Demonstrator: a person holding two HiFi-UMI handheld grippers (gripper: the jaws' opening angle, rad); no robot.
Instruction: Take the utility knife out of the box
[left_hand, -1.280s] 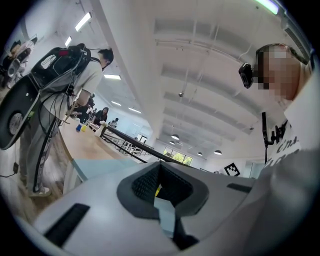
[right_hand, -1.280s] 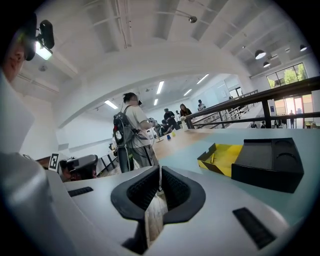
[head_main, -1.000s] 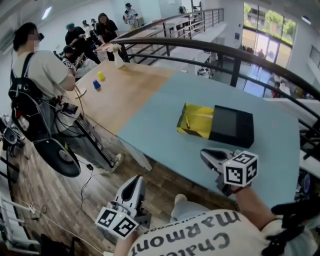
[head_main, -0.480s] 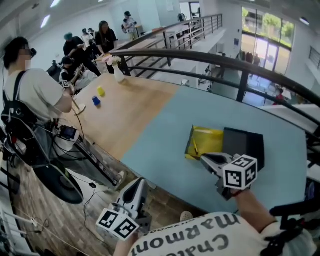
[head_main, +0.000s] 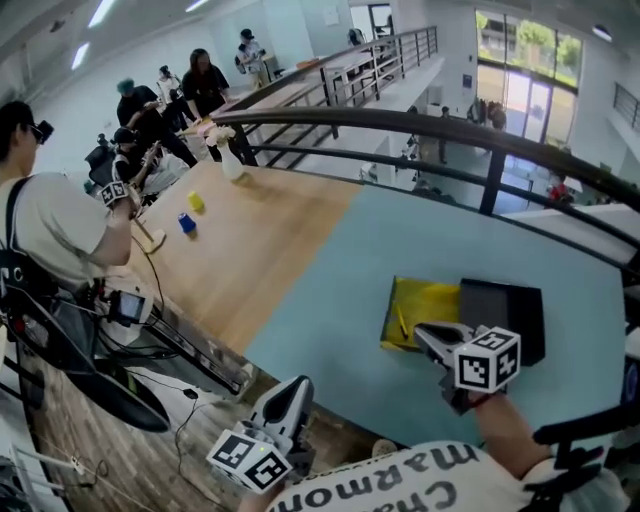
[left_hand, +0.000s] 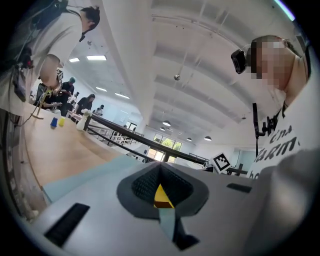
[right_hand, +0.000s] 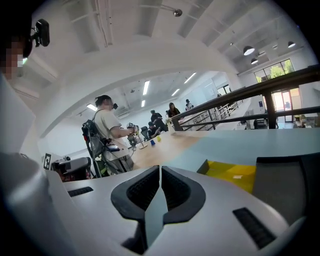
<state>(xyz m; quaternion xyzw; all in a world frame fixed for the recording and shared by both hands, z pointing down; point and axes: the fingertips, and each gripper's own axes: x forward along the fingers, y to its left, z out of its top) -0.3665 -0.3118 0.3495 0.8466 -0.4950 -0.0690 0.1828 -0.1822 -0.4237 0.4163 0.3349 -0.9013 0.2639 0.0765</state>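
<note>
Box (head_main: 503, 318) sits near right on the blue table (head_main: 340, 260). Its yellow tray (head_main: 432, 298) is slid out left, so the utility knife (head_main: 402, 322) lies exposed inside. Right gripper (head_main: 421, 331) is at the tray's near edge, jaws together and empty, likely positioning to reach in. Left gripper (head_main: 297, 384) hangs off the table's near edge, jaws together, idle.

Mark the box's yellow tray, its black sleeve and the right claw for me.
yellow tray (head_main: 430, 300): head view, bare floor of the tray.
black sleeve (head_main: 500, 312): head view, middle of its top face.
right claw (head_main: 419, 329): head view, where the closed tips meet.
</note>
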